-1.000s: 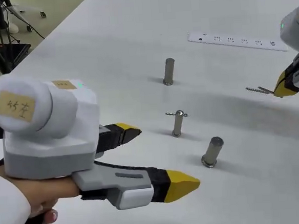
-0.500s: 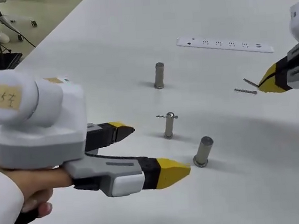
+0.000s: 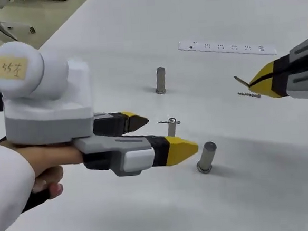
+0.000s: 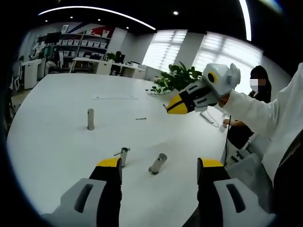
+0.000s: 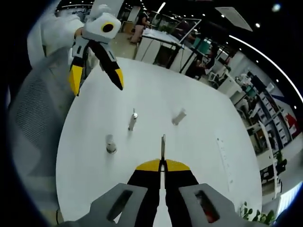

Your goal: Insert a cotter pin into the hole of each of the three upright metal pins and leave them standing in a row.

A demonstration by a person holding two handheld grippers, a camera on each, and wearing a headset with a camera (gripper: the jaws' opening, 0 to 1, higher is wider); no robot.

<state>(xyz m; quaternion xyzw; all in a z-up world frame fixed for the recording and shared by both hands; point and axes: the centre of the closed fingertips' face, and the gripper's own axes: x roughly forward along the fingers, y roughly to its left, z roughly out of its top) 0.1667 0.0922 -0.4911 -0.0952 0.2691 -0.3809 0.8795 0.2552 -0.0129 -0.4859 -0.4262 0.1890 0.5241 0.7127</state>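
Three metal pins stand in a row on the white table: the far pin (image 3: pixel 160 80), the middle pin (image 3: pixel 171 127) with a cotter pin through its top, and the near pin (image 3: pixel 206 157). My left gripper (image 3: pixel 160 135) hovers open just left of the middle and near pins, nothing between its jaws. My right gripper (image 3: pixel 255 82) hangs above the table to the right, shut on a cotter pin (image 3: pixel 241 81) that sticks out of its tips (image 5: pixel 163 144). A loose cotter pin (image 3: pixel 249 94) lies on the table below it. The left gripper view shows the row (image 4: pixel 124 156) ahead.
A white power strip (image 3: pixel 227 47) lies at the far side of the table. The table's left edge (image 3: pixel 58 35) drops to the floor. A seated person (image 4: pixel 258 80) and a plant (image 4: pixel 177 80) are beyond the table's end.
My right gripper has lifted one cotter pin off the table and moved left with it, leaving a second one lying there. My left gripper has edged closer to the pins.
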